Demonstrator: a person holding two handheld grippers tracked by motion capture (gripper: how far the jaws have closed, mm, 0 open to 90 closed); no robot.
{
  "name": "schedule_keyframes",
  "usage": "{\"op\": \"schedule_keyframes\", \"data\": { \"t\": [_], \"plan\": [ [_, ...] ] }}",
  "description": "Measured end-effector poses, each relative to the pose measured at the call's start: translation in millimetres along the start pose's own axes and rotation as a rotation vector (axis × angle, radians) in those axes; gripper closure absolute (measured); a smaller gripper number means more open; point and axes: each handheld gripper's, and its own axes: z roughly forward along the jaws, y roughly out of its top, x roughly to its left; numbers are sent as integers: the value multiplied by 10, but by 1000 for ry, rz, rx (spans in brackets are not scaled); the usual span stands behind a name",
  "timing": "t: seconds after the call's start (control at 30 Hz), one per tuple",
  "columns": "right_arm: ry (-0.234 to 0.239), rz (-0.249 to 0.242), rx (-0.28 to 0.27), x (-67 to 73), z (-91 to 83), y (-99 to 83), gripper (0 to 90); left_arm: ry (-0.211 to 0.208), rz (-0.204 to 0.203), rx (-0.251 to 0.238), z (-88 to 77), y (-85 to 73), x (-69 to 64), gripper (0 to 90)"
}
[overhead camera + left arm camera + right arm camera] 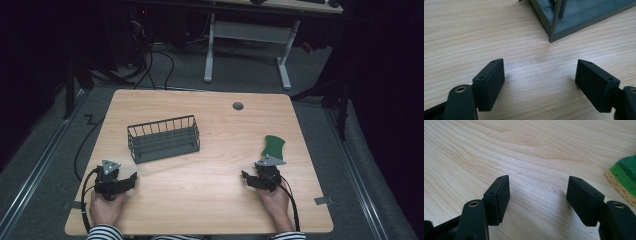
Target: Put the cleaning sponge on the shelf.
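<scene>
Basket (164,139) empty on table (210,195); sponge (273,145) lies apart; both grippers' fingers spread, pinching nothing.

— What surrounds the table (200,190)?

— Grey carpeted floor (240,75) on every side, in a dim room that goes black toward the edges. The table top is light wood with a round grey cable port (238,106) near its far edge.

— Anything beyond the table?

— A desk with a white frame (247,37) stands past the far edge, two legs on long feet. Black cables (160,62) loop on the floor left of that frame.

— And beside the table?

— A pale metal rail (35,170) runs along the floor to its left, and another one (357,165) to its right.
</scene>
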Motion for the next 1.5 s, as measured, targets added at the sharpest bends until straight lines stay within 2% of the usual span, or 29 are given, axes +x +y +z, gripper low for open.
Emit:
{"op": "schedule_keyframes", "data": {
  "t": [0.83, 1.17, 1.23, 1.33, 1.4, 1.5],
  "plan": [
    [10, 11, 3, -3, -2, 0, 364, 0, -4, -1, 3, 5, 2, 246],
    [-12, 11, -8, 9, -14, 3, 460, -13, -20, -9, 1, 6, 19, 251],
    [-12, 4, -28, 17, -38, 14, 470, -17, -21, -9, -1, 5, 16, 257],
    [7, 28, -60, 24, -104, 57, 483, -32, -6, -14, -1, 13, -9, 277],
    [12, 29, -58, 19, -110, 71, 486, -33, 0, -13, -5, 17, -17, 285],
    [44, 35, -54, 38, -110, 145, 493, -39, 10, -28, -45, 64, -44, 302]
  ]
}}
